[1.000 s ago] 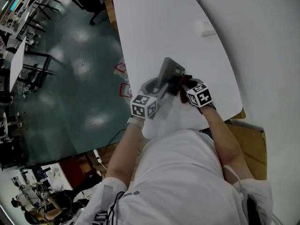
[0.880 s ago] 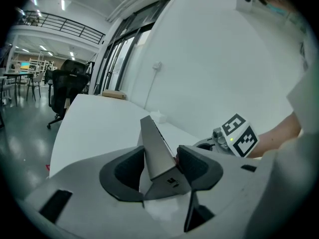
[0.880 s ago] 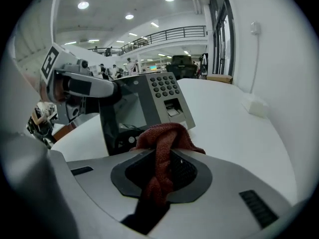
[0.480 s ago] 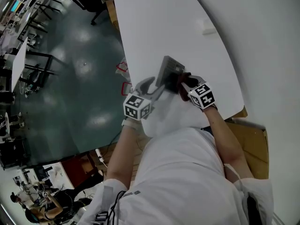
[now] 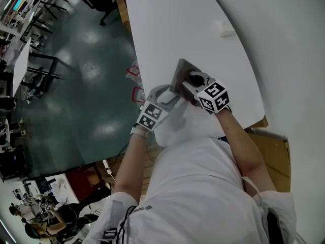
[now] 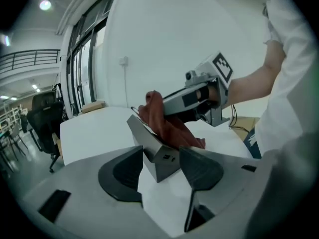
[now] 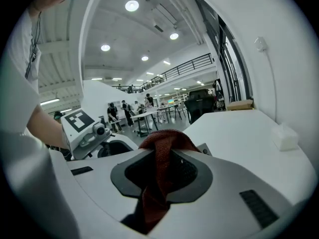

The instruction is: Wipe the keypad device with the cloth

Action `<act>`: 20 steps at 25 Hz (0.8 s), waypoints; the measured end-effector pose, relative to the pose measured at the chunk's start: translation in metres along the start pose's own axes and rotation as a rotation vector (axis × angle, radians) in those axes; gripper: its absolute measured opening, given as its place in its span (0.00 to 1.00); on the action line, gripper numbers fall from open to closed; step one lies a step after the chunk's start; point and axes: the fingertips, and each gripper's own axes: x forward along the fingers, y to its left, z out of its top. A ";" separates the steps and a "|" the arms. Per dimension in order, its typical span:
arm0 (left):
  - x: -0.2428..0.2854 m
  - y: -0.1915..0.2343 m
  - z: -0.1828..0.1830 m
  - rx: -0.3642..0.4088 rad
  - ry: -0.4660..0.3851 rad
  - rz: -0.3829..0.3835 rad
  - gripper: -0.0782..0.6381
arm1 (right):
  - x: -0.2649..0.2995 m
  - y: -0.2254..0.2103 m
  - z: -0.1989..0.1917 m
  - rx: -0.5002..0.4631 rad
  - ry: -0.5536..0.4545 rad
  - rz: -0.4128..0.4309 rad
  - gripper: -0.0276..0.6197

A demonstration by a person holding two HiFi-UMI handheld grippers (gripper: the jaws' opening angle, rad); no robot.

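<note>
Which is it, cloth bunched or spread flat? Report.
Bunched: the cloth bulges as a crumpled wad from the shut jaws of the right gripper.

The device (image 5: pixel 180 74) stands on the surface (image 5: pixel 172 29) near its front edge, between the left gripper's (image 6: pixel 159 166) jaws. The cloth (image 6: pixel 169 128), in the right gripper (image 7: pixel 162 169), lies on the device. A box (image 5: pixel 227 31) lies far behind, to the right.

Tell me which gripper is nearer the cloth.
Right. The right gripper is shut on the cloth, pressing it to the keypad's face. The left gripper clamps the keypad's near corner, just short of the cloth.
</note>
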 end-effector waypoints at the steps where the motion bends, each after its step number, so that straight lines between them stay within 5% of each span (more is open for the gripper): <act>1: 0.001 0.000 0.001 0.029 0.011 0.002 0.41 | 0.003 0.001 0.000 -0.005 0.006 0.006 0.16; 5: 0.004 -0.001 -0.001 0.084 0.031 0.006 0.41 | 0.015 0.005 -0.008 -0.023 0.036 0.014 0.16; 20: 0.006 -0.004 -0.002 0.070 0.025 0.021 0.41 | 0.000 -0.010 -0.046 0.047 0.036 -0.051 0.16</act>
